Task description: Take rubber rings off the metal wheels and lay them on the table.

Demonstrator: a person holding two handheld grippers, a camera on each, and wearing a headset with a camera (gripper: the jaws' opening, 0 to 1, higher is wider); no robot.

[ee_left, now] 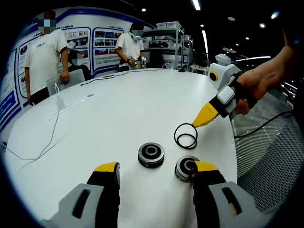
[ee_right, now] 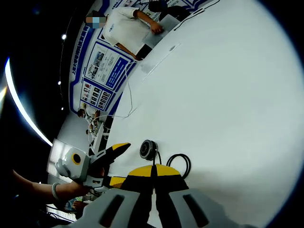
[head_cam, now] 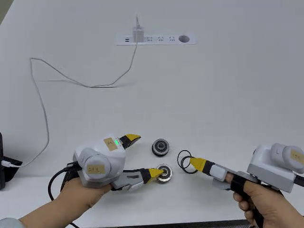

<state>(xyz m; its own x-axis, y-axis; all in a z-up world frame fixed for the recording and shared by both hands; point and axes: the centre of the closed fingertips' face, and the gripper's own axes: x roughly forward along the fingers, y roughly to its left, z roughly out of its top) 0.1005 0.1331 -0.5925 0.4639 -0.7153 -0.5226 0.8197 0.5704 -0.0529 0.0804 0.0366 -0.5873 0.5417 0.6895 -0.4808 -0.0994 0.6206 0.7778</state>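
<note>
Jaws on left gripper (head_cam: 142,156) wide apart, one tip against the near metal wheel (head_cam: 165,172), probably pinning it so it can't roll. Right gripper (head_cam: 194,163) jaws together at the edge of the rubber ring (head_cam: 180,159), which lies flat on the table (head_cam: 228,95) just beside that wheel; nipped or only touching, can't tell. Far wheel (head_cam: 160,147) looks still ringed, so likely next

White bodies, yellow-tipped fingers (head_cam: 154,173): left gripper (head_cam: 145,156), right gripper (head_cam: 197,164).
</note>
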